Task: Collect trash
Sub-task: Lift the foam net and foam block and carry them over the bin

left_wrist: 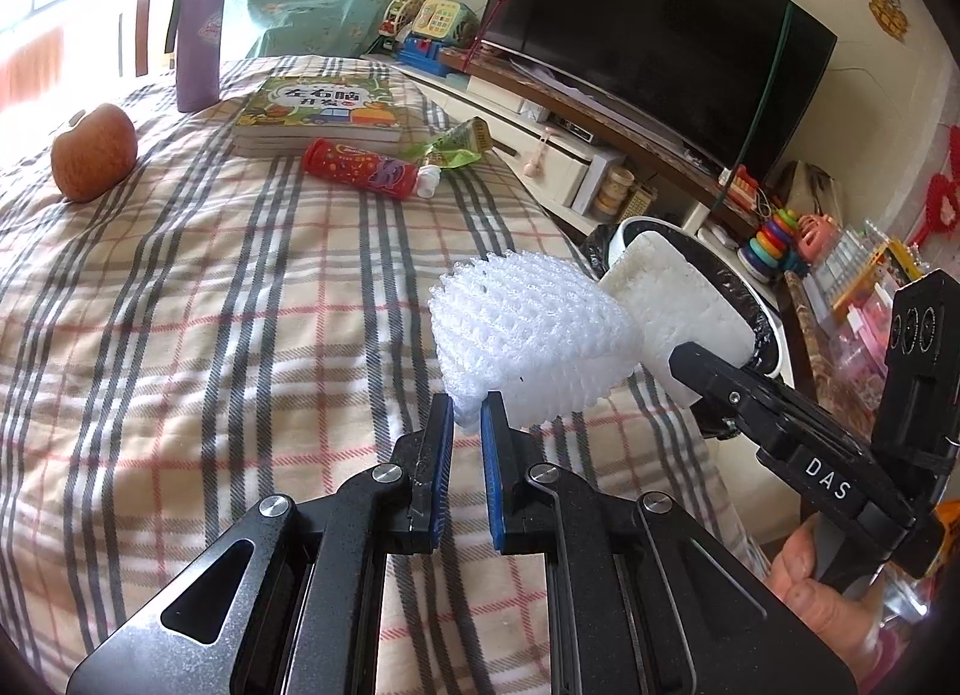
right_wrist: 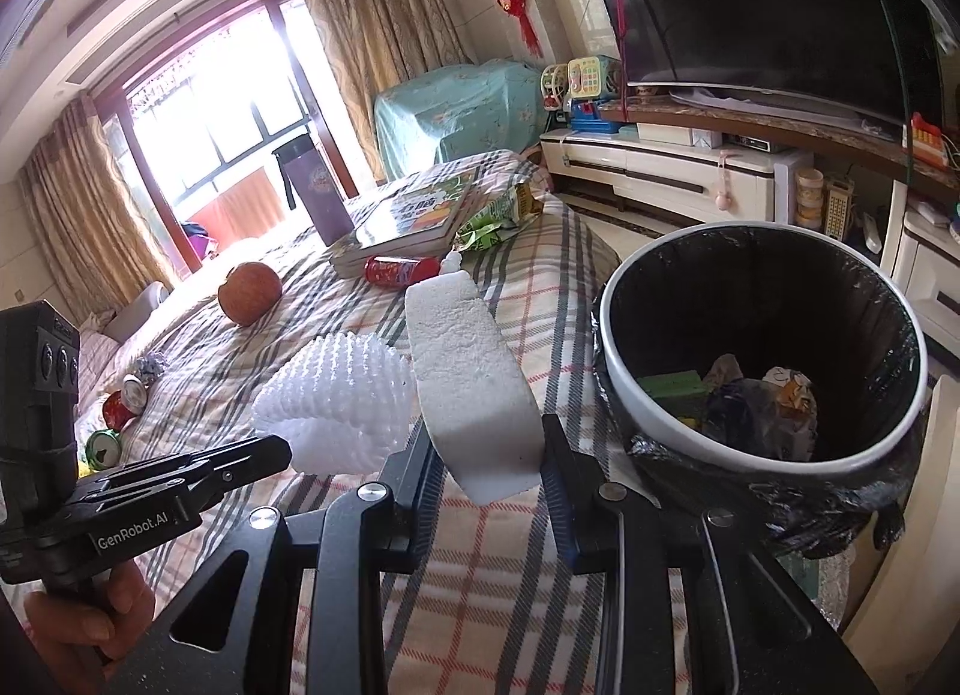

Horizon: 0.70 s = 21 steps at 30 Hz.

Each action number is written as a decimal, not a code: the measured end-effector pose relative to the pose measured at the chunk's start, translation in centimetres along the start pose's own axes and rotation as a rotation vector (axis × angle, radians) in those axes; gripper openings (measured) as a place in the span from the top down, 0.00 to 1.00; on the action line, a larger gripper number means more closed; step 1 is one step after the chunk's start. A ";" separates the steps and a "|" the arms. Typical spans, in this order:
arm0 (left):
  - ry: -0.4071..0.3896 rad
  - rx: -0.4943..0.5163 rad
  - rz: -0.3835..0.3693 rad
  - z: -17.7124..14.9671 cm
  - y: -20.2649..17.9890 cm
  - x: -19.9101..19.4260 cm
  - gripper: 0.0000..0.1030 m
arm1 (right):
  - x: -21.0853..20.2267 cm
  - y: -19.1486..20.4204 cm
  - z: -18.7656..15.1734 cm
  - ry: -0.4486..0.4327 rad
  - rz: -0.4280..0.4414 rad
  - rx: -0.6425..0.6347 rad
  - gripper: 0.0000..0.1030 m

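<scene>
The left gripper [left_wrist: 467,416] pinches the lower edge of a white foam net sleeve [left_wrist: 528,335], its blue pads nearly together on the thin mesh, and holds it up off the plaid bedspread [left_wrist: 210,287]. Just to its right, the right gripper [right_wrist: 489,473] clamps a white foam block [right_wrist: 474,383] between its jaws, which stand partway apart on the block's width – the block tilts upward and leans toward the net sleeve, almost touching it.

Both pieces hang over the bed's edge, beside a round white trash bin [right_wrist: 618,371] lined with a black bag. The bin stands on the floor next to the bed and already has some crumpled wrappers and a green scrap at its bottom.

Farther up the bed lie an apple [left_wrist: 93,152], a stack of books [left_wrist: 321,116], a red tube [left_wrist: 360,167] and a green wrapper [left_wrist: 459,146] just beside the books, and a purple mug [left_wrist: 198,38] behind them. From the right wrist view, a few crushed cans [right_wrist: 120,407] lie near the bed's far left side – well apart from the bin.

A hand [left_wrist: 822,593] grips the right gripper's handle.
</scene>
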<state>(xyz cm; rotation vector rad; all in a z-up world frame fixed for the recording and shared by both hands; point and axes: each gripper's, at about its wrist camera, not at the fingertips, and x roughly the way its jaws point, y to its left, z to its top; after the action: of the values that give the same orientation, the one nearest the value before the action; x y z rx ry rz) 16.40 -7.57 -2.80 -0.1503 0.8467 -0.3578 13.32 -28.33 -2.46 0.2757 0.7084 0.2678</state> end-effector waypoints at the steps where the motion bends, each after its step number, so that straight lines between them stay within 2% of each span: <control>1: 0.000 0.001 -0.001 0.0 -0.1 -0.1 0.91 | -0.1 0.0 -0.1 -0.001 0.000 0.001 0.69; 21: -0.004 0.045 -0.024 -0.6 -2.8 -1.1 0.91 | -2.6 -1.2 -0.7 -0.029 -0.016 0.023 0.69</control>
<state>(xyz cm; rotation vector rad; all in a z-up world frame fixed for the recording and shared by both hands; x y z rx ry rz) 14.60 -9.72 -1.63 -0.1198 0.8325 -0.3980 11.12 -30.20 -1.87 0.2956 0.6849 0.2400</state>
